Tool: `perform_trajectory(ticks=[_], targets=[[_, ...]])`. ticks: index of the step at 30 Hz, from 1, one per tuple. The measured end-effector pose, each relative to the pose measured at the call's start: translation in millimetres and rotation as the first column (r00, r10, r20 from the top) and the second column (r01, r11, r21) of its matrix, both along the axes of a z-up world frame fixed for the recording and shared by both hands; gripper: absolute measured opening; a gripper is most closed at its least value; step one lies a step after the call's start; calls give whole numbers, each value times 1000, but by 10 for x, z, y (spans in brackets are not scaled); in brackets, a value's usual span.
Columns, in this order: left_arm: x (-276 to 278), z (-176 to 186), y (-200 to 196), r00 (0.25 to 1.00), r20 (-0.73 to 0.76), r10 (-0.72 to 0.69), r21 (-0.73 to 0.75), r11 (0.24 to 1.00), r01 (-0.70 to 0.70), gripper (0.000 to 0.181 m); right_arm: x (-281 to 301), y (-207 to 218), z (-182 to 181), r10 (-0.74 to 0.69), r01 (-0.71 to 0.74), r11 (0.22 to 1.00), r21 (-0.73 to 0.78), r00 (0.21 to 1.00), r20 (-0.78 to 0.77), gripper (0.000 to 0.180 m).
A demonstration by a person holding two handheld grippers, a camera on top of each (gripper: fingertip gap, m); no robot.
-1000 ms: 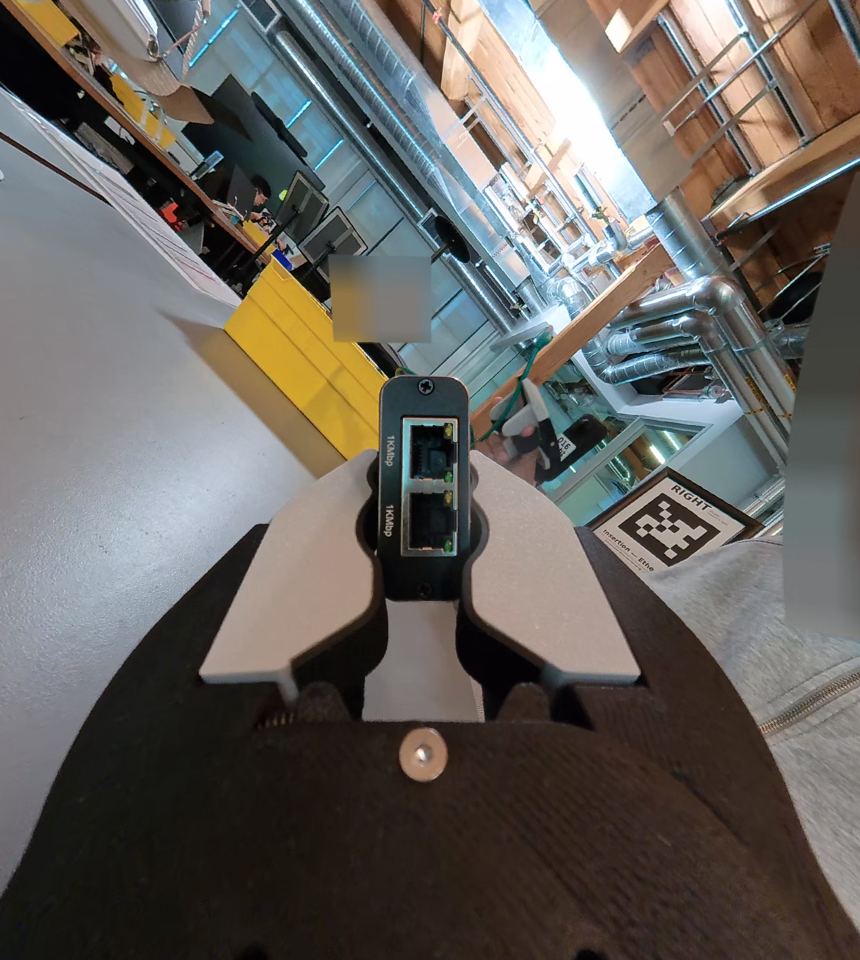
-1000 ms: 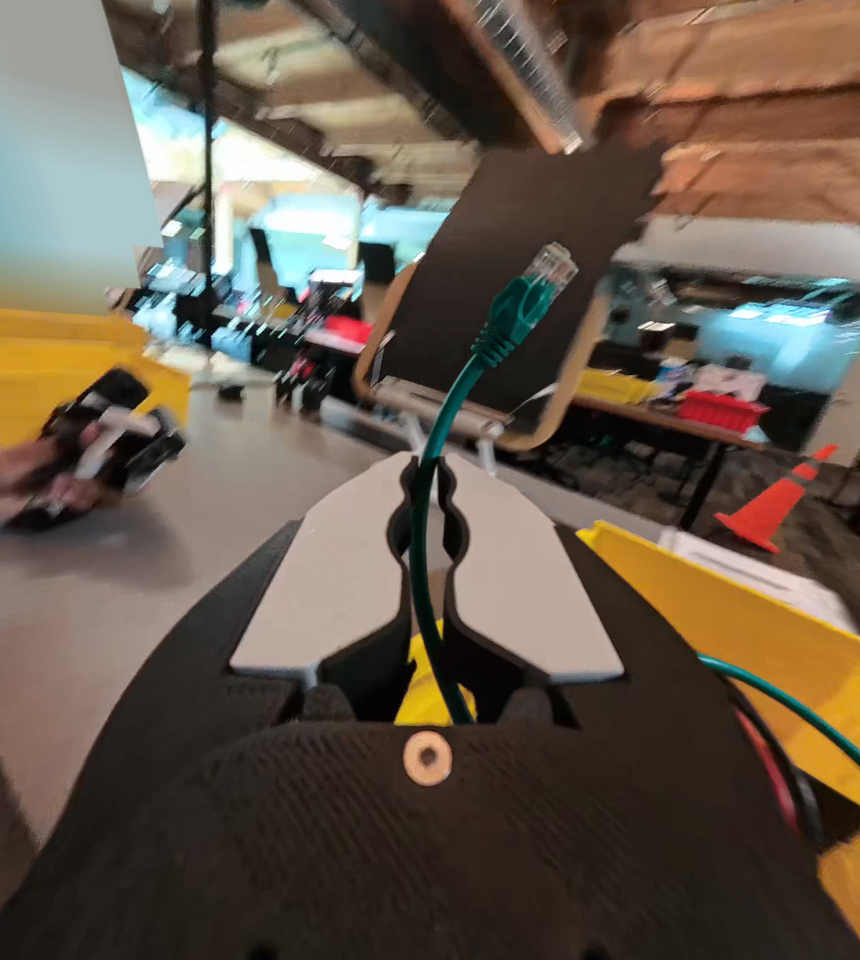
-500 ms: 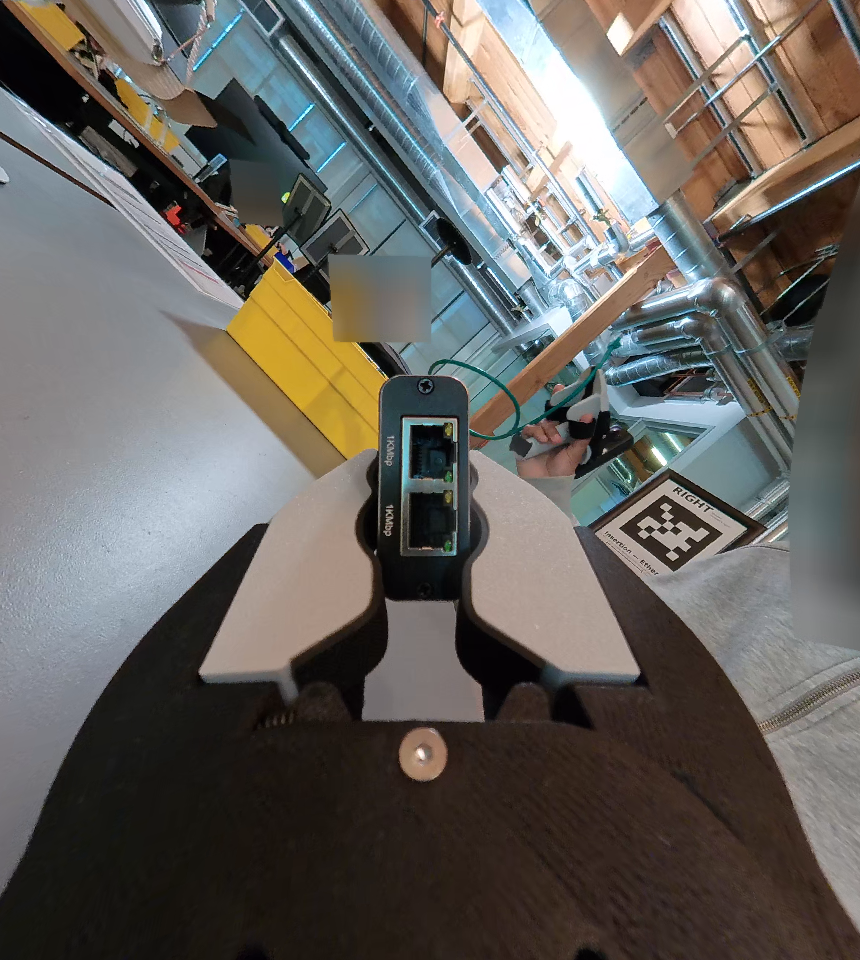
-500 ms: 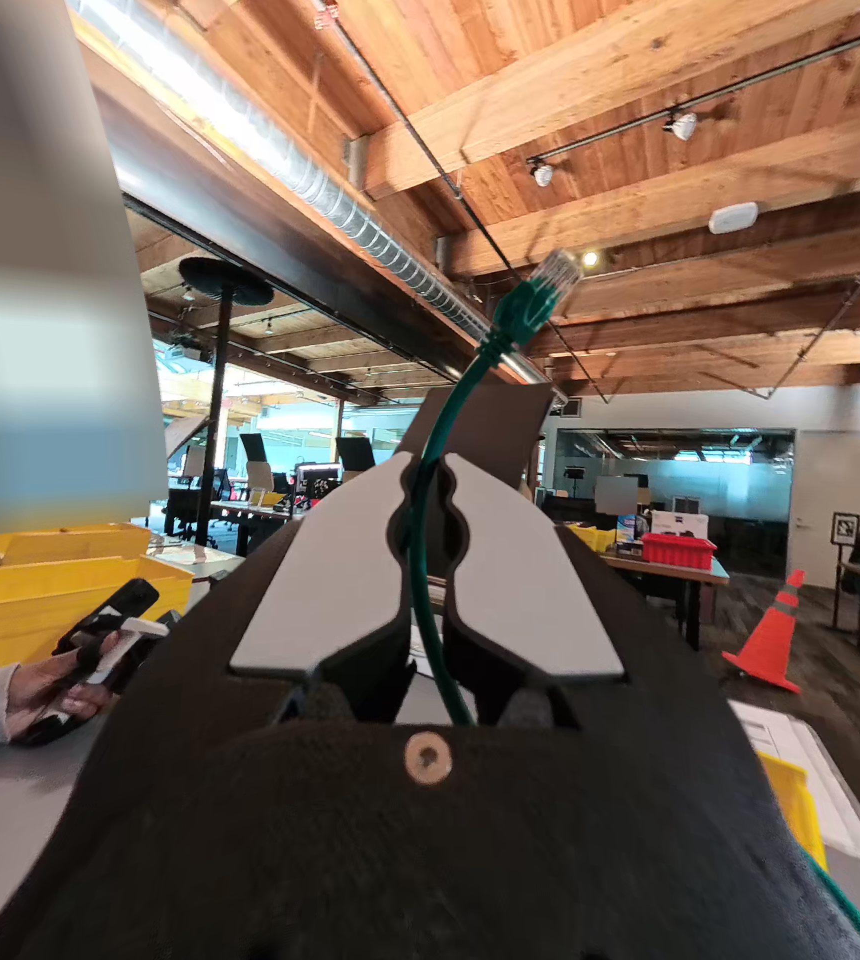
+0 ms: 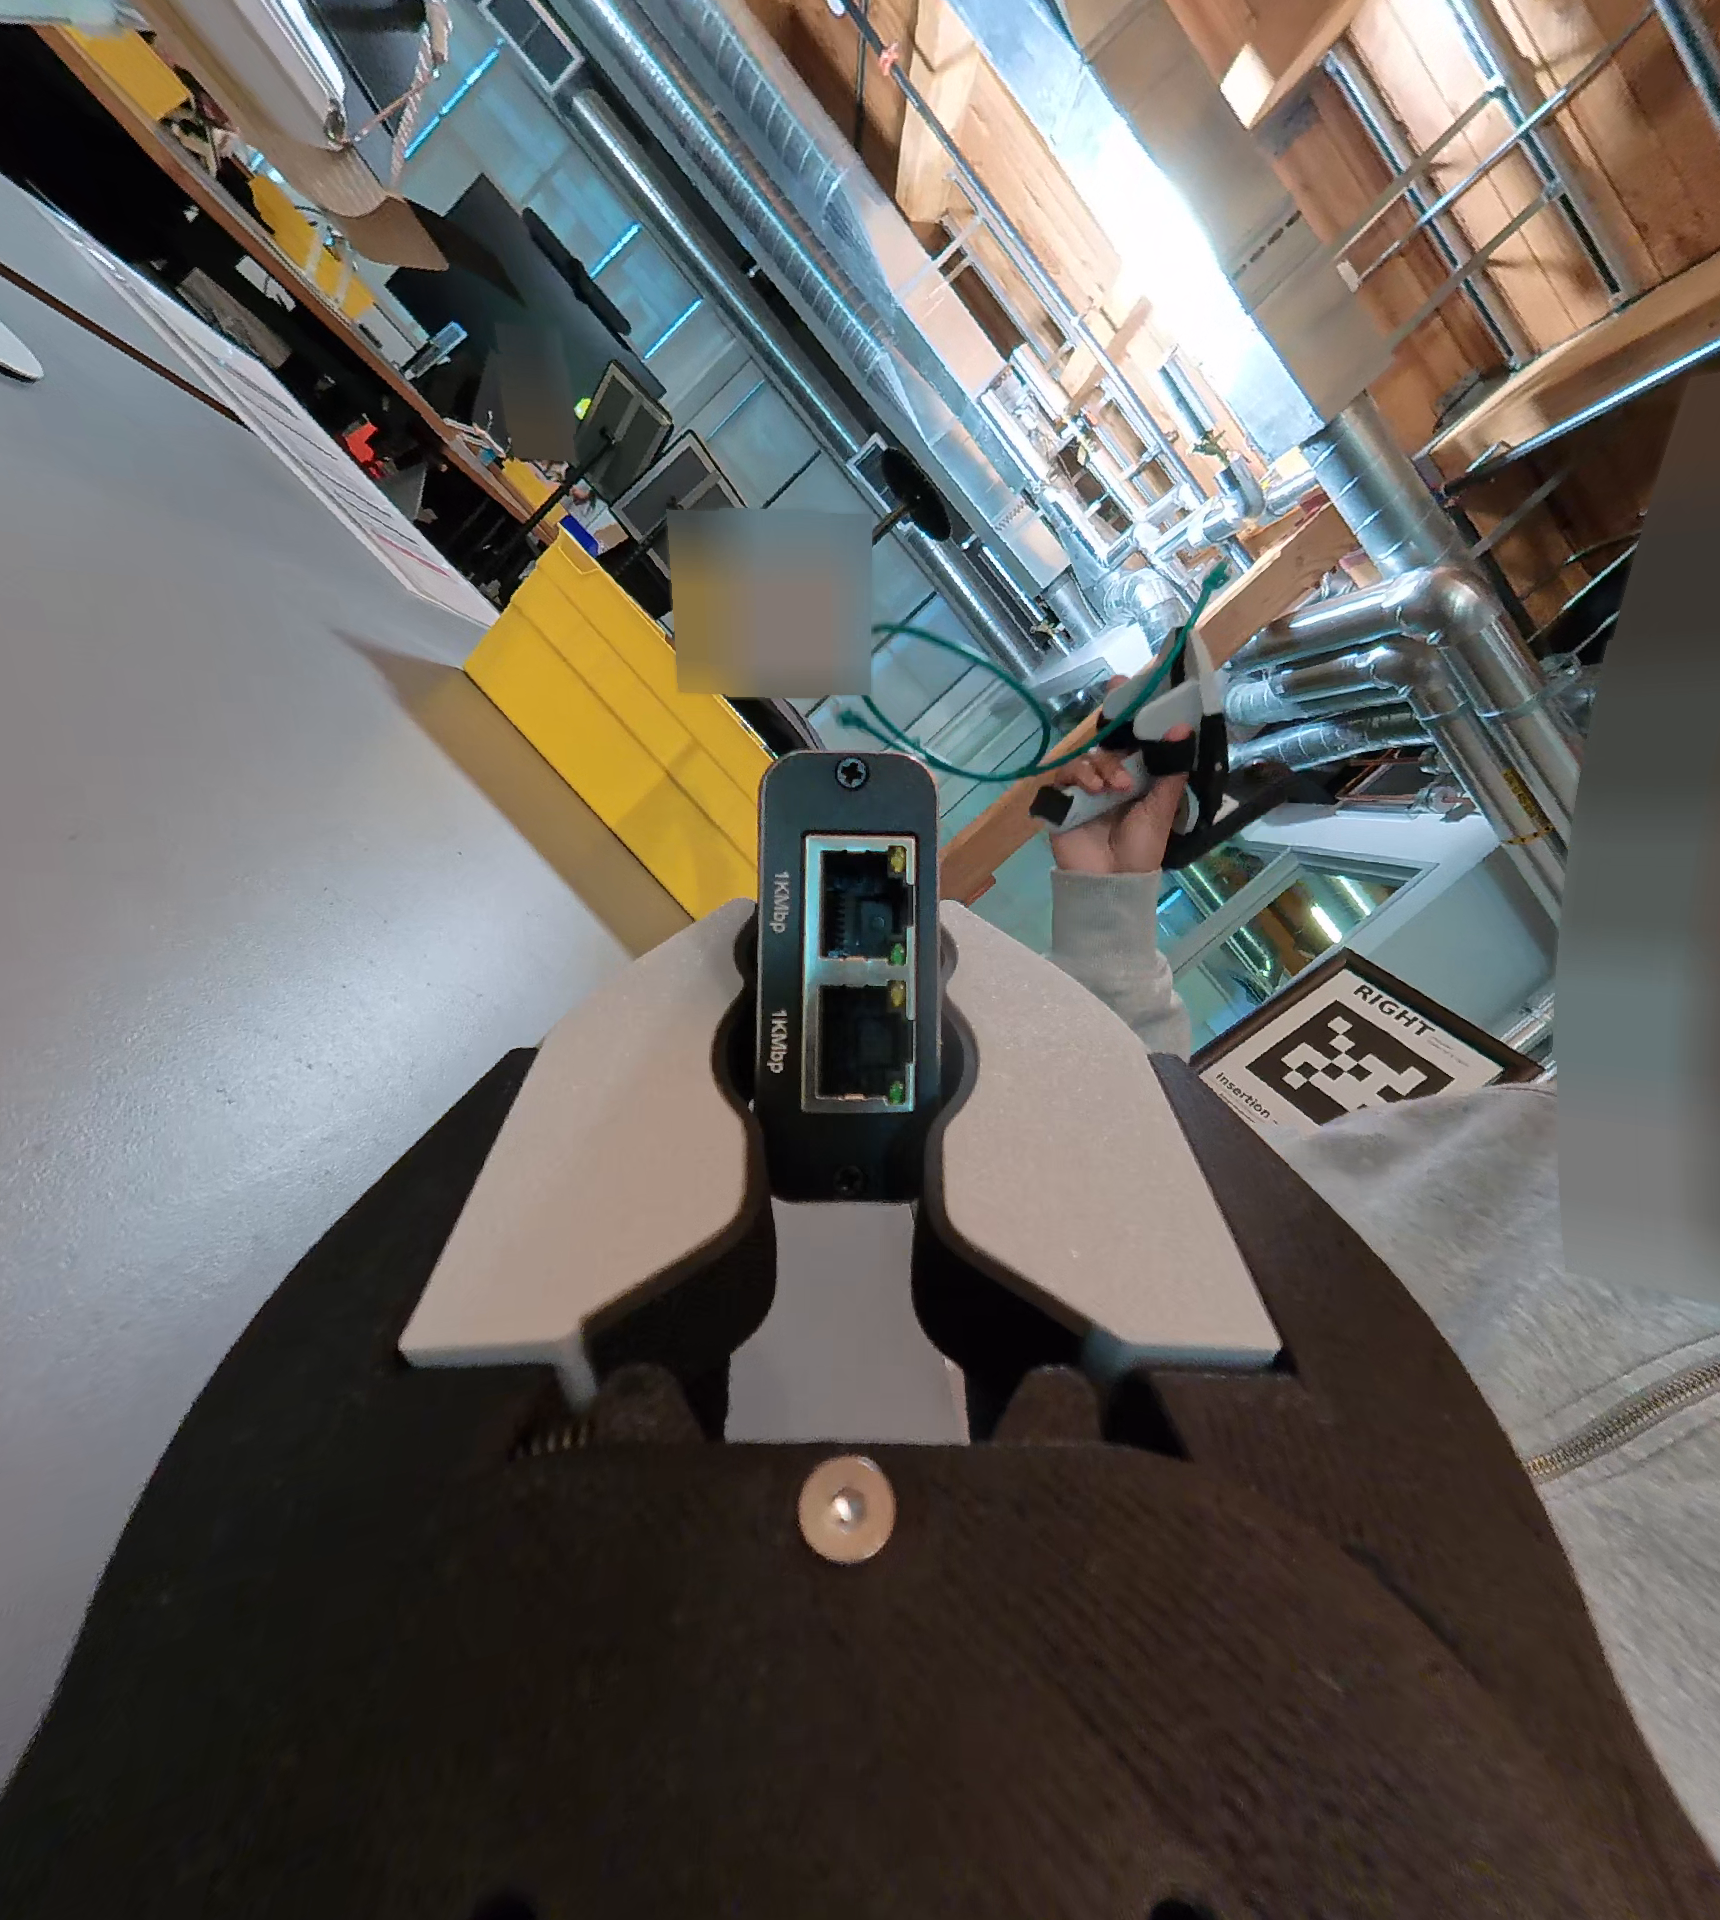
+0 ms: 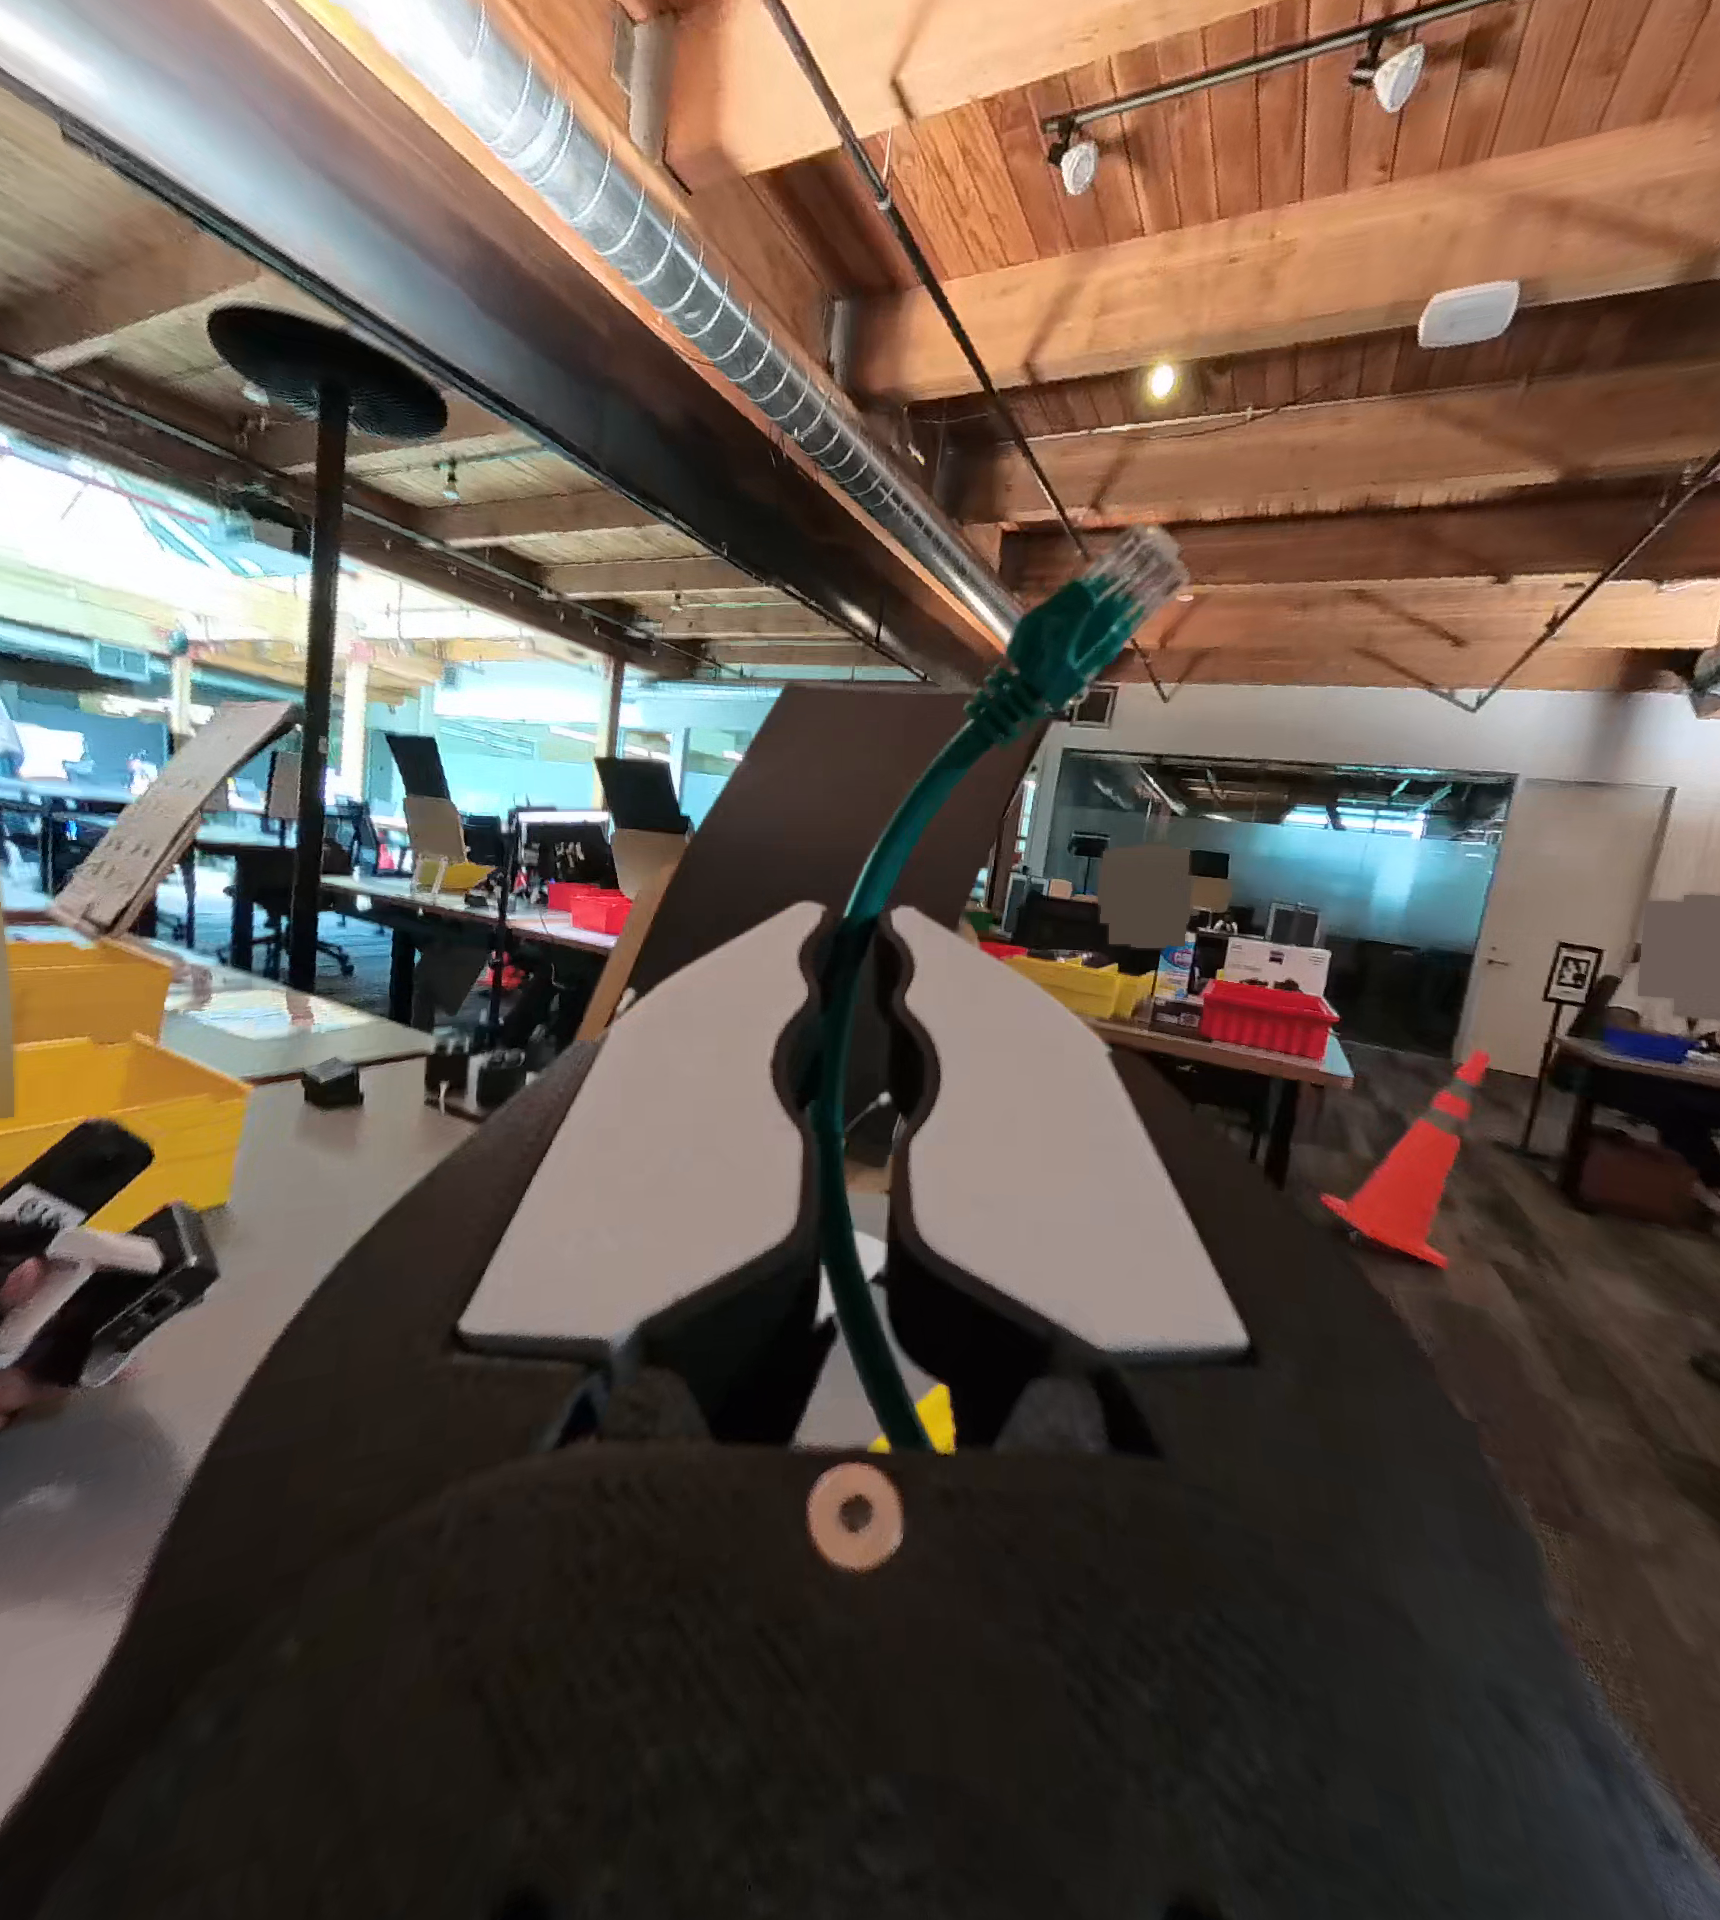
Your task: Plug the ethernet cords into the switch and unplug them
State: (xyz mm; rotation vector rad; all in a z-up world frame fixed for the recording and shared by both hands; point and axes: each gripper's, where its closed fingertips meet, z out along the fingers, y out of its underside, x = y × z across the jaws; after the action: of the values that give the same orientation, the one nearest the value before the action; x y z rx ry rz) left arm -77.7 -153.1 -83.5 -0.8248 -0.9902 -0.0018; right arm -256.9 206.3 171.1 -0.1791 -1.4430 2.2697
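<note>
My left gripper (image 5: pixel 848 925) is shut on a small black switch (image 5: pixel 848 800) with two empty ports stacked facing the camera. It also shows at the lower left of the right wrist view (image 6: pixel 56 1278), held in a hand over the grey table. My right gripper (image 6: pixel 856 920) is shut on a green ethernet cord (image 6: pixel 887 842). The cord's clear plug (image 6: pixel 1131 566) sticks up and to the right past the fingertips, free in the air. In the left wrist view the right gripper (image 5: pixel 1183 707) is far off, raised above the table, with the cord (image 5: pixel 981 665) looping from it.
A grey table (image 5: pixel 160 935) lies to the left. Yellow bins (image 5: pixel 617 717) stand at its far edge and show in the right wrist view (image 6: pixel 108 1101). A black-and-white marker card (image 5: pixel 1355 1055) stands at the right. An orange cone (image 6: pixel 1407 1174) stands on the floor.
My right gripper has risen from near the yellow bin with the green cord and turned toward the room. My left gripper has held still with the switch.
</note>
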Motion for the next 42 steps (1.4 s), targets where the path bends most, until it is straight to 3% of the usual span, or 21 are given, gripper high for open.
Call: perform_trajectory(ticks=[2,5,11,14,19,22,24,26,31,37,39,42], targets=[[-1,-2,-5,1000,1,5,-1,1000,-5,25,-82,-35,93,33,-33,999,-28,999,22,7],[-1,-3,-8,1000,2,9,-2,1000,-9,25,-145,-159,-89,45,-45,999,-7,996,81,7],[6,6,0,1000,-5,-4,7,1000,4,25,-190,-180,-1099,-142,100,970,222,972,186,6],[9,8,14,1000,-6,-19,10,1000,19,25,-221,-89,-1667,-237,130,914,383,940,247,6],[9,8,19,1000,-6,-23,11,1000,23,25,-248,-130,-2121,-242,25,859,511,900,362,6],[9,7,17,1000,-5,-18,8,1000,18,25,-302,-196,-2486,-307,-22,764,645,866,394,8],[9,6,18,1000,-5,-17,7,1000,17,25,-343,-209,-2654,-374,7,687,727,861,345,22],[10,6,21,1000,-5,-18,6,1000,18,25,-355,-211,-2711,-412,66,604,794,879,240,34],[11,6,24,1000,-5,-21,8,1000,21,25,-332,-225,-2793,-423,202,415,887,906,-9,31],[13,7,23,1000,-5,-21,9,1000,21,25,-467,-329,-2923,-389,236,270,934,914,-119,34],[12,6,22,1000,-5,-19,8,1000,19,25,-506,-364,-2953,-399,195,258,946,914,-80,31],[10,5,21,1000,-4,-18,9,1000,18,25,-513,-379,-2974,-412,130,311,941,911,11,20]])
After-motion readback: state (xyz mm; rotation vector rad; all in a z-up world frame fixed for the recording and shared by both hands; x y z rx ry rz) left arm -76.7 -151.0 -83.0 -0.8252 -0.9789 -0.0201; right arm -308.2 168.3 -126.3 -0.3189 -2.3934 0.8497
